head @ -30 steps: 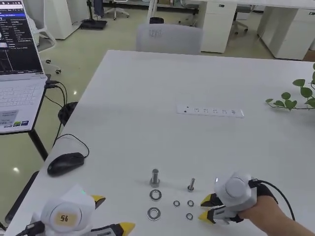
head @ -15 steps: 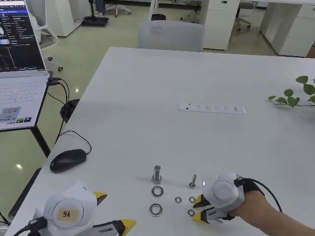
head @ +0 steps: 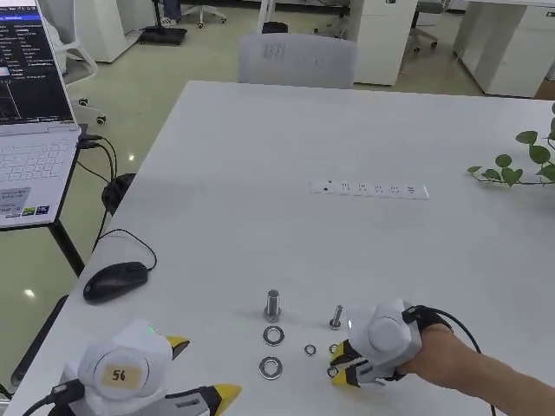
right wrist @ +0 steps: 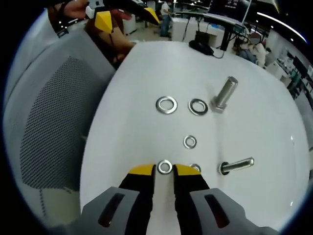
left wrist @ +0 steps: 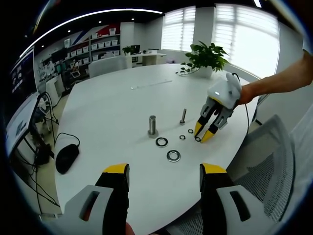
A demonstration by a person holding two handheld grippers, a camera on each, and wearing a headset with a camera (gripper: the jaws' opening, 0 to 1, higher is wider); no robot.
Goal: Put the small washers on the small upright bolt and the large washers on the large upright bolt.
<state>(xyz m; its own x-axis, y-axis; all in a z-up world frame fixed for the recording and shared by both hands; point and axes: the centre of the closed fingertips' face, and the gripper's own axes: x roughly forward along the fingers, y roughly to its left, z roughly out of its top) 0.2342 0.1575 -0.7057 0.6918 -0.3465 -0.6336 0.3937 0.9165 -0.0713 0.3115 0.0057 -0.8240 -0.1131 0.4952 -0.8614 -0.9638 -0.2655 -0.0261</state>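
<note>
The right gripper [head: 336, 364] has been shifted in toward the small upright bolt [head: 336, 317], its jaws narrowed about a small washer [right wrist: 165, 167] near it (grip unconfirmed), while the left gripper [left wrist: 165, 171] is held open; pickup is judged imminent.

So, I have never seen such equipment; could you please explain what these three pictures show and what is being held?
No robot here: a person holds a gripper in each hand. The head view comes from a headset camera; each round picture comes from a camera riding on one gripper, looking forward from it. On the white table stand a large bolt and a small bolt, with two large washers and three small washers lying beside them. A mouse and a power strip lie farther off. The left gripper is open and empty. The right gripper has its fingers close on both sides of one small washer; whether they already pinch it, I cannot tell.
</note>
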